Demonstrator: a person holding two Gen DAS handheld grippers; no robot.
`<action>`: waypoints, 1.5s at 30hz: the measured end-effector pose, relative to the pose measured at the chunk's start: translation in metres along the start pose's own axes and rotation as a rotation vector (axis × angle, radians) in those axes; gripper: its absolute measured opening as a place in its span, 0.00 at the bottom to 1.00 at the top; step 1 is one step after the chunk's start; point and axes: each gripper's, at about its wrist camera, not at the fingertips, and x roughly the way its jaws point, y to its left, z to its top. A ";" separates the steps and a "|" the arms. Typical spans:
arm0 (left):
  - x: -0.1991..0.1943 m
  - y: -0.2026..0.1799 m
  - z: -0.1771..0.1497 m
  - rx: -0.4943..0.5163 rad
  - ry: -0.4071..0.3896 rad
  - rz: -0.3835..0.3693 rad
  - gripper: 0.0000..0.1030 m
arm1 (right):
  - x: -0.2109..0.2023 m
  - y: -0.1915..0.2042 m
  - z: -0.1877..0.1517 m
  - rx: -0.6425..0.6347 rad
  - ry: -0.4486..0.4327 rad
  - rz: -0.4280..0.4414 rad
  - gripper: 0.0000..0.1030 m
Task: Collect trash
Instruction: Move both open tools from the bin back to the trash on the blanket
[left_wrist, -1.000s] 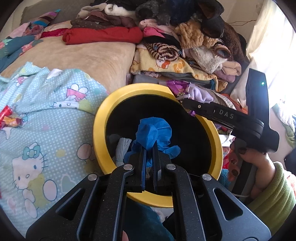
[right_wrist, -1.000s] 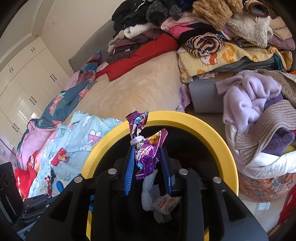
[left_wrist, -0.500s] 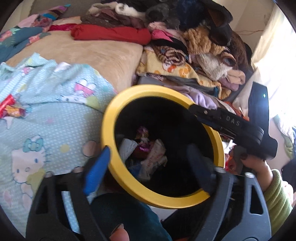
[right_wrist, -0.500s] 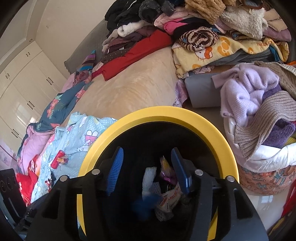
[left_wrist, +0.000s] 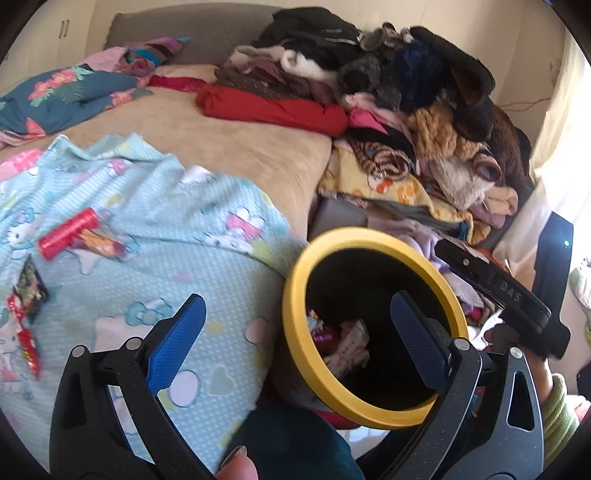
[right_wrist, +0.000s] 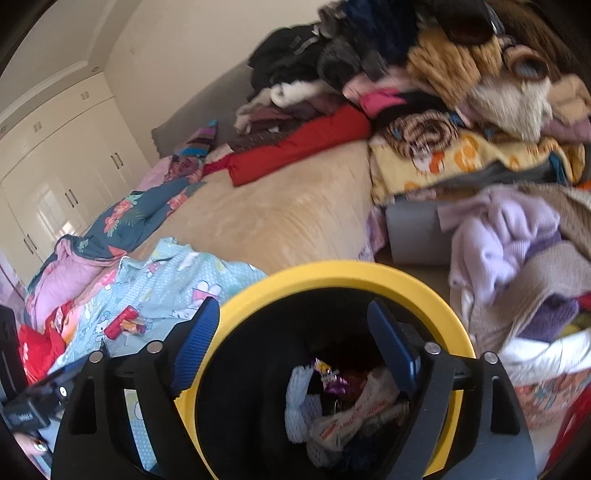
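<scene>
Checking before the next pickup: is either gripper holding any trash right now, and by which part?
Nothing is held. The left gripper and right gripper are both opening with nothing between them.

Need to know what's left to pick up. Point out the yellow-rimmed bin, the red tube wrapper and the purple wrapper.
yellow-rimmed bin (left_wrist: 295, 325): left wrist view, left side of its rim.
red tube wrapper (left_wrist: 68, 233): left wrist view, middle of the tube, on the blue blanket.
purple wrapper (right_wrist: 334, 380): right wrist view, crumpled foil inside the bin.
</scene>
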 end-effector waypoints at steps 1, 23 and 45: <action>-0.003 0.002 0.002 -0.002 -0.010 0.004 0.89 | -0.003 0.004 0.001 -0.012 -0.016 0.003 0.80; -0.055 0.050 0.022 -0.057 -0.174 0.112 0.89 | -0.020 0.084 0.004 -0.178 -0.119 0.096 0.84; -0.093 0.161 0.014 -0.214 -0.214 0.289 0.89 | 0.047 0.207 -0.025 -0.362 0.062 0.247 0.84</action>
